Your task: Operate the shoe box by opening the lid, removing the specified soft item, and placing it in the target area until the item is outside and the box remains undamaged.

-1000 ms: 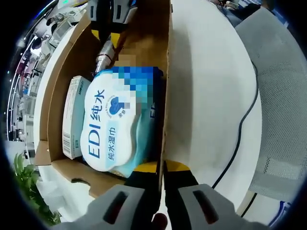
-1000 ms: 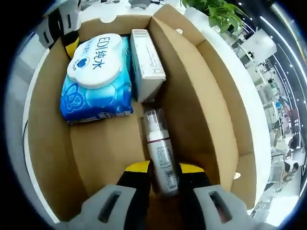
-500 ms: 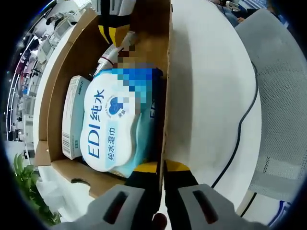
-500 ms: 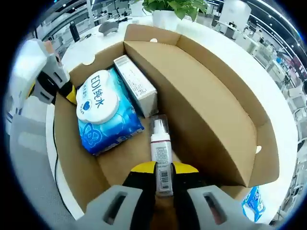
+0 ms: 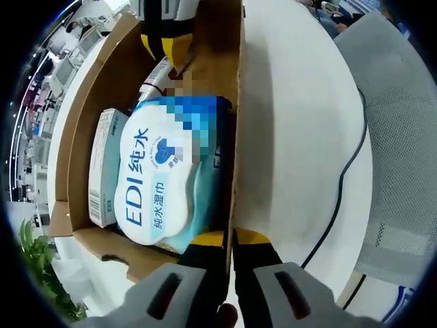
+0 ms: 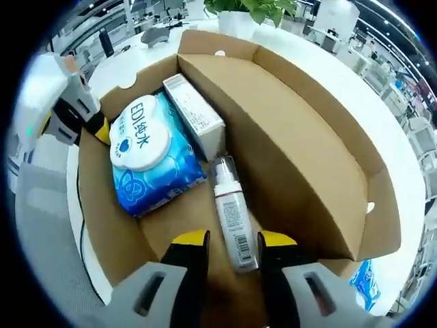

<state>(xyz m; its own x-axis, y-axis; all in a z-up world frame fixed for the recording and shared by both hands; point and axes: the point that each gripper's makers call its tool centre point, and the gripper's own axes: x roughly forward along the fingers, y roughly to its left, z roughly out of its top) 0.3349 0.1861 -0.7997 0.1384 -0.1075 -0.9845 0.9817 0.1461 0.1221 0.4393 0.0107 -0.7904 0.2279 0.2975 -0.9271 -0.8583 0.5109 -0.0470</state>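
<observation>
Inside the open cardboard box (image 6: 300,157), the wipes pack (image 6: 151,158) lies flat on the floor at 10 o'clock in the right gripper view. Its wrapper is glossy blue film, pillowy and rectangular with crimped ends; a white rounded lid (image 6: 140,131) printed "EDI" in blue sits on top. The long axis of the pack runs from 8 o'clock to 1 o'clock, parallel to the carton beside it. In the left gripper view the pack (image 5: 171,181) lies at centre, long axis from 12 to 6 o'clock, against the box wall (image 5: 235,116) at 3 o'clock.

A slim white carton (image 6: 194,116), hard-edged and matte, lies just beside the pack. A cylindrical bottle (image 6: 232,215) with a clear cap and a printed label lies on the box floor, cap end towards the carton, long axis near 12 to 6 o'clock.

The right gripper (image 6: 232,242) has its yellow-tipped jaws apart, one on each side of the bottle's base; whether they touch it cannot be told. The left gripper (image 5: 229,239) is clamped on the thin box wall at the near corner. The box rests on a smooth white table (image 5: 300,137); a black cable (image 5: 345,178) crosses it.
</observation>
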